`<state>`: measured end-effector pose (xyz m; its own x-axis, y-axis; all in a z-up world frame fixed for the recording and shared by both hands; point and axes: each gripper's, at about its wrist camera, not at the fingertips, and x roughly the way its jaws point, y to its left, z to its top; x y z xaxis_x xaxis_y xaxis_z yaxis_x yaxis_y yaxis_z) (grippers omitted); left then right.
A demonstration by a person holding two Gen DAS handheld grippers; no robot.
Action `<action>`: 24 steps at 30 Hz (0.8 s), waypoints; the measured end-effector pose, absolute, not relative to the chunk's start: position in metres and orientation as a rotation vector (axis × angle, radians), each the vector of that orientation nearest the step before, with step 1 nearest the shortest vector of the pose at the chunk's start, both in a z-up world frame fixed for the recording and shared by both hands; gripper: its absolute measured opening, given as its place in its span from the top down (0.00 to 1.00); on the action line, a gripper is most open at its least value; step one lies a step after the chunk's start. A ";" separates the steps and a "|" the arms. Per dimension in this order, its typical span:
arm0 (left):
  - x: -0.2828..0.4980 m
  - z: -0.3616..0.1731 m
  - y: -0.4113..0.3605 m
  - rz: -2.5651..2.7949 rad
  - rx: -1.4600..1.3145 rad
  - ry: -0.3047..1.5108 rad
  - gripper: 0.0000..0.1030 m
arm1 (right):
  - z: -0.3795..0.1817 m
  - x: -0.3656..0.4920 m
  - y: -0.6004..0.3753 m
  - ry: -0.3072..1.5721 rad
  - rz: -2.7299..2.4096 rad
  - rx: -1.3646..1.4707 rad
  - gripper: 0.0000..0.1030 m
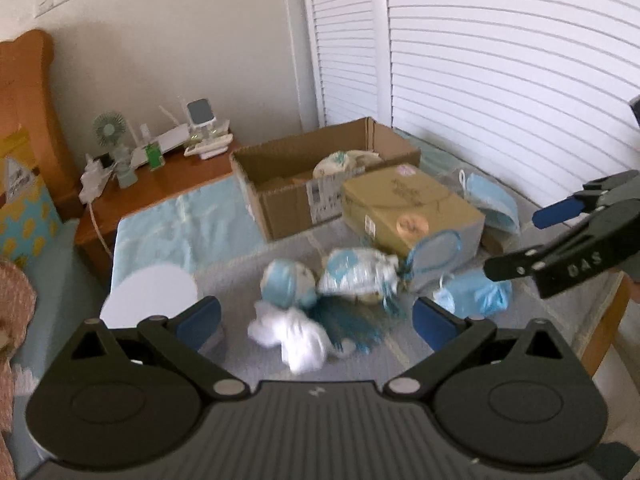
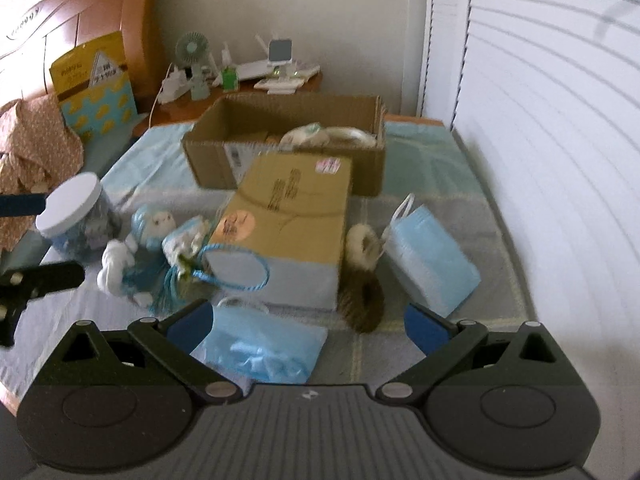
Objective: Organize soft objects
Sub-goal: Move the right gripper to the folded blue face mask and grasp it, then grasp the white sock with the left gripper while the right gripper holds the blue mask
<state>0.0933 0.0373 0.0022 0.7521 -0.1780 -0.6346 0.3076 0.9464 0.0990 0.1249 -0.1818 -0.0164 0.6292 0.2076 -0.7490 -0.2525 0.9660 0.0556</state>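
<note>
With both sets of jaws wide and empty, my left gripper (image 1: 316, 320) sits nearest the doll (image 1: 304, 308), which lies dead ahead between its fingers.

The doll (image 2: 150, 240) has pale blue hair, white limbs and a teal tasselled skirt. Beside the doll, the jar (image 2: 76, 216) has a white lid over what looks like blue-grey contents, though blur hides the detail. The closed box (image 2: 288, 216) behind the doll is tan, with a pink sticker and an orange round label. The bed (image 2: 440, 176) shows light blue and grey checks. Both grippers' fingers (image 2: 188, 324) carry dark blue pads on black arms.
</note>
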 end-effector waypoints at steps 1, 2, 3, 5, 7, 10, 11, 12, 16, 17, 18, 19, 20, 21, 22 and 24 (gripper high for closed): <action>0.090 -0.001 0.039 -0.264 0.192 0.675 0.01 | -0.018 0.125 -0.180 0.858 0.266 -0.054 0.00; 0.088 -0.004 0.041 -0.263 0.180 0.679 0.01 | -0.021 0.126 -0.178 0.864 0.269 -0.052 0.00; 0.087 -0.007 0.043 -0.265 0.161 0.687 0.01 | -0.023 0.126 -0.176 0.869 0.272 -0.052 0.00; 0.088 -0.013 0.049 -0.270 0.126 0.708 0.01 | -0.028 0.129 -0.170 0.879 0.273 -0.054 0.00; 0.090 -0.018 0.053 -0.265 0.123 0.729 0.01 | -0.032 0.131 -0.164 0.891 0.282 -0.064 0.00; 0.093 -0.023 0.058 -0.238 0.124 0.744 0.01 | -0.037 0.134 -0.152 0.899 0.302 -0.081 0.00; 0.094 -0.024 0.060 -0.244 0.116 0.752 0.01 | -0.039 0.135 -0.148 0.903 0.305 -0.090 0.00; 0.095 -0.025 0.062 -0.262 0.104 0.760 0.01 | -0.041 0.137 -0.145 0.905 0.303 -0.097 0.00; 0.099 -0.030 0.060 -0.278 0.113 0.764 0.01 | -0.052 0.144 -0.139 0.925 0.302 -0.115 0.00; 0.100 -0.032 0.059 -0.275 0.122 0.768 0.01 | -0.055 0.146 -0.140 0.931 0.300 -0.119 0.00; 0.101 -0.034 0.058 -0.277 0.128 0.770 0.01 | -0.057 0.147 -0.141 0.939 0.292 -0.123 0.00; 0.103 -0.035 0.057 -0.280 0.130 0.770 0.01 | -0.060 0.148 -0.143 0.944 0.285 -0.127 0.00; 0.105 -0.037 0.057 -0.283 0.129 0.772 0.01 | -0.062 0.148 -0.146 0.950 0.283 -0.130 0.00; 0.107 -0.037 0.056 -0.285 0.128 0.774 0.01 | -0.064 0.148 -0.149 0.958 0.283 -0.132 0.00; 0.109 -0.038 0.056 -0.290 0.124 0.776 0.01 | -0.066 0.148 -0.152 0.965 0.281 -0.137 0.00; 0.114 -0.039 0.057 -0.307 0.104 0.778 0.01 | -0.068 0.145 -0.156 0.960 0.285 -0.167 0.00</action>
<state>0.1145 0.0567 -0.0387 0.6705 -0.2336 -0.7041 0.3095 0.9507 -0.0206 0.1452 -0.1563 -0.0680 0.5404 0.1648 -0.8252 -0.3116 0.9501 -0.0143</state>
